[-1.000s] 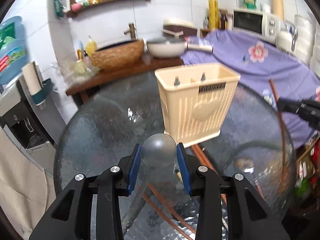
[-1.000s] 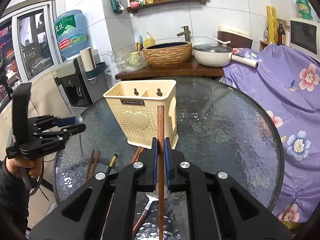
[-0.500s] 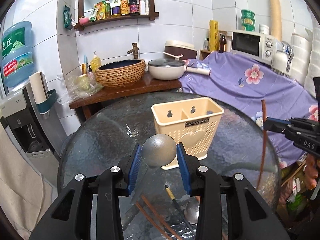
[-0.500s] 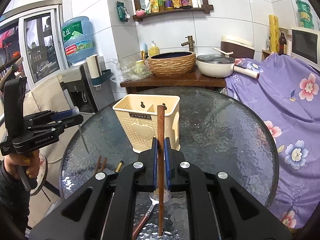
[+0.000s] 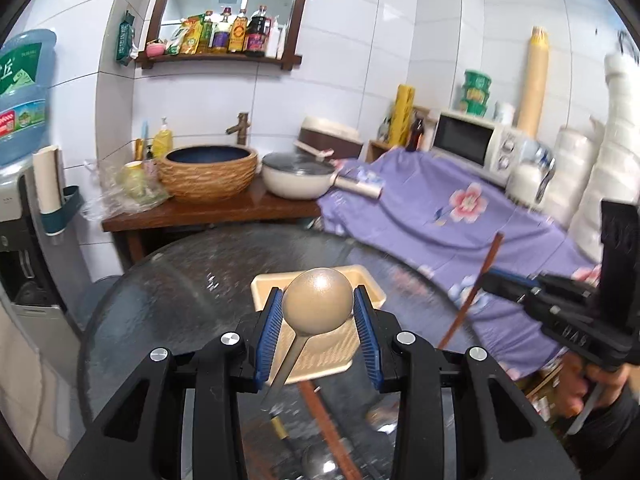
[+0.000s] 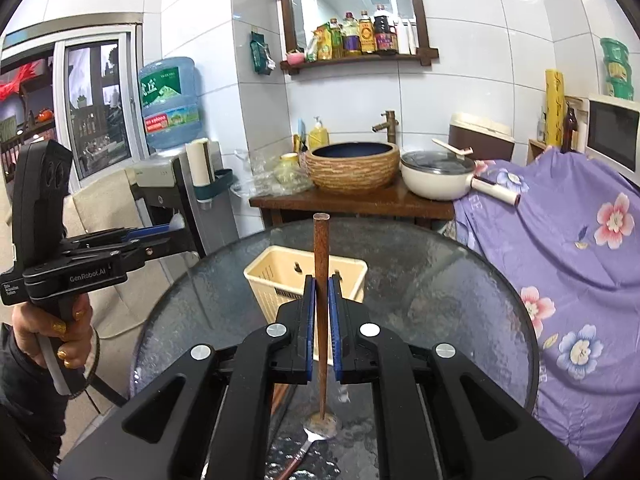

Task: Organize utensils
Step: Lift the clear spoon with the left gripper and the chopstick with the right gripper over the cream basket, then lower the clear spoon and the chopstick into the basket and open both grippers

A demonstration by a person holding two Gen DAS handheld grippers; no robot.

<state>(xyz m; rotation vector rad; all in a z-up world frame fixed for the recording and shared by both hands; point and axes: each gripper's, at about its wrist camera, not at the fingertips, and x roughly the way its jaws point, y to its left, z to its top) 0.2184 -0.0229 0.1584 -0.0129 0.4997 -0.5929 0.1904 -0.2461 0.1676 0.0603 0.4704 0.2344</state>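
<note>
My left gripper [image 5: 317, 307] is shut on a metal spoon [image 5: 317, 301], bowl up, handle hanging down, held high above the table. The cream utensil holder [image 5: 316, 344] stands on the round glass table [image 5: 180, 288] right behind and below the spoon. My right gripper [image 6: 321, 307] is shut on a brown wooden chopstick [image 6: 321, 248], held upright, with the holder [image 6: 276, 276] just beyond it. The right gripper also shows in the left wrist view [image 5: 508, 285], at the right with the chopstick [image 5: 476, 280]. The left gripper shows in the right wrist view [image 6: 164, 236], at the left.
More chopsticks [image 5: 328, 428], a spoon [image 5: 320, 460] and a gold-tipped utensil [image 5: 279, 428] lie on the glass near me. Another spoon [image 6: 316, 432] lies under the chopstick. A purple floral cloth [image 6: 560, 240] covers furniture on the right. A wooden counter with a basin [image 6: 352, 168] and pot stands behind.
Both grippers have risen with their utensils still held. The holder now appears lower and smaller in both views. The right gripper's chopstick now tilts in the left wrist view.
</note>
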